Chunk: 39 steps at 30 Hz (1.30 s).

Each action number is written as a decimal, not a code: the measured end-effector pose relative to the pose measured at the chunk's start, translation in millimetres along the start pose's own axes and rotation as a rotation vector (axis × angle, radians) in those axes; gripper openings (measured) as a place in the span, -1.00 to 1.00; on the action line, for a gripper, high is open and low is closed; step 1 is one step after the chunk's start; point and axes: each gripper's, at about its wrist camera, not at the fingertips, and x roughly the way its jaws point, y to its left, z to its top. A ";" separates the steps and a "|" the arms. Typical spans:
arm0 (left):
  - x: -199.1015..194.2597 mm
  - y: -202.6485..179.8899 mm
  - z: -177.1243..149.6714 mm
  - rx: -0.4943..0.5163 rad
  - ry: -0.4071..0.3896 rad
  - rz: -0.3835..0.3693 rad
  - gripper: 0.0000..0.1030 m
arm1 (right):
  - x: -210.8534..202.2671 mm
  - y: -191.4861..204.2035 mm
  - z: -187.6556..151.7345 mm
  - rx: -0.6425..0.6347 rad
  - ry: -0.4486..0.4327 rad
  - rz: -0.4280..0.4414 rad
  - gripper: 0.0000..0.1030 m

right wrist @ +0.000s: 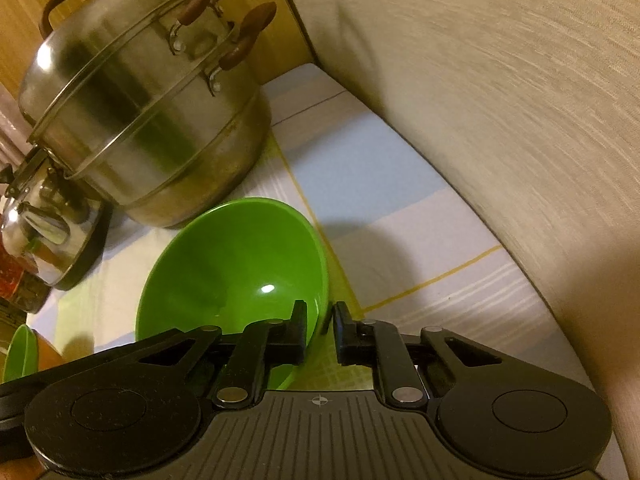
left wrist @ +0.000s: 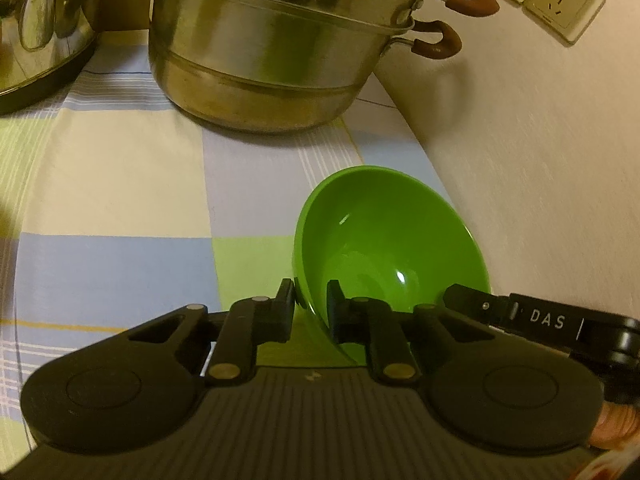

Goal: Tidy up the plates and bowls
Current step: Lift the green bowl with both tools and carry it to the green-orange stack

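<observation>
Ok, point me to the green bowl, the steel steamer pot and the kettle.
green bowl (left wrist: 384,240): left wrist view, on its inner wall.
steel steamer pot (right wrist: 160,128): right wrist view, on its side wall.
kettle (right wrist: 44,236): right wrist view, on its shiny body at the left edge.

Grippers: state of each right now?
Left tongs: closed on the green bowl rim.
Right tongs: closed on the same bowl's opposite rim.
</observation>
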 end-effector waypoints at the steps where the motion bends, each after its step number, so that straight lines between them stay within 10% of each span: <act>1: -0.7 -1.1 -0.2 0.005 0.001 0.004 -0.72 | -0.4 0.3 -0.3 0.003 0.002 -0.001 -0.75; 17: -77.4 7.5 -13.4 -0.019 -0.054 0.015 -0.72 | -51.6 40.6 -16.2 -0.053 -0.023 0.032 -0.76; 39: -223.7 68.2 -102.2 -0.087 -0.130 0.085 -0.72 | -142.3 123.4 -123.6 -0.134 -0.004 0.134 -0.75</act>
